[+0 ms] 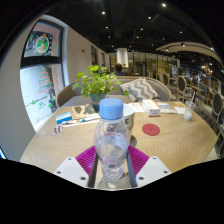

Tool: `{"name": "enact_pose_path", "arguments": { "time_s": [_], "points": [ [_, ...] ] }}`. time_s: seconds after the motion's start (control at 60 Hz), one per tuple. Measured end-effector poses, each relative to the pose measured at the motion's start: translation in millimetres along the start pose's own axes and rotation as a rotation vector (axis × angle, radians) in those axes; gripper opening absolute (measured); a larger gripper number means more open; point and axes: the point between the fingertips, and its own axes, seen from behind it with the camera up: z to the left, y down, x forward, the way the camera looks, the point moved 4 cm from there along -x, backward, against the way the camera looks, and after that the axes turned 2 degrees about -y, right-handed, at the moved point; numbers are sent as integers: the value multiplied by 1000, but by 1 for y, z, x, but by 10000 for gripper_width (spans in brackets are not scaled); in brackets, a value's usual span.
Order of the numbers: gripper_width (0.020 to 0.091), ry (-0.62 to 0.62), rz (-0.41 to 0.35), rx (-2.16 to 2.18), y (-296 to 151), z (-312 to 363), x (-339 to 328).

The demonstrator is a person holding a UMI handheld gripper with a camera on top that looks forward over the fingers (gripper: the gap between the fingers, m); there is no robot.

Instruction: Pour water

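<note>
on the far left of the round wooden table [60, 145] lie a few small items too small to name, and behind them, toward the middle, stands a leafy green plant [97, 82] in a pot. just right of that line, nearest of all, the gripper [111, 160] holds a clear water bottle [111, 140] with a pale blue cap [111, 108]; the bottle stands upright between the two fingers, the magenta pads [86, 157] showing at either side of its body and seeming to press against it, so i judge the gripper closed on the bottle. the cap appears on, which would need dealing with before any water leaves. further right a round red coaster [151, 129] lies flat on the table, well apart from the bottle, and beyond it near the right rim stands what looks like a small glass [187, 112], the likely target, though i cannot be sure of it. chairs and a lit room fill the background. to do this step well, keep the squeeze firm but not crushing, since thin plastic buckles and slips; carry the bottle upright and level toward the right, clear of the plant and the papers lying mid-table, bring the mouth just above the vessel's rim before tilting, and tilt slowly so the flow starts as a thin stream rather than a gulp.
</note>
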Motion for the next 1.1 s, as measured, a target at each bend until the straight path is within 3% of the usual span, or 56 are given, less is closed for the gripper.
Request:
{"name": "enact_pose_path", "arguments": {
  "time_s": [0.233,0.333,0.35,0.6,0.883,1.1],
  "points": [
    [363,-1,-26,-66,1,3,-1],
    [361,-4,-24,-94,2,8,-3],
    [324,-4,-24,-99,1,8,-3],
    [323,-26,-41,-93,-19,22,-13],
    [323,-278,-136,342,-129,88,-27],
    [321,-533,-85,1030,-185,106,3]
  ]
}}
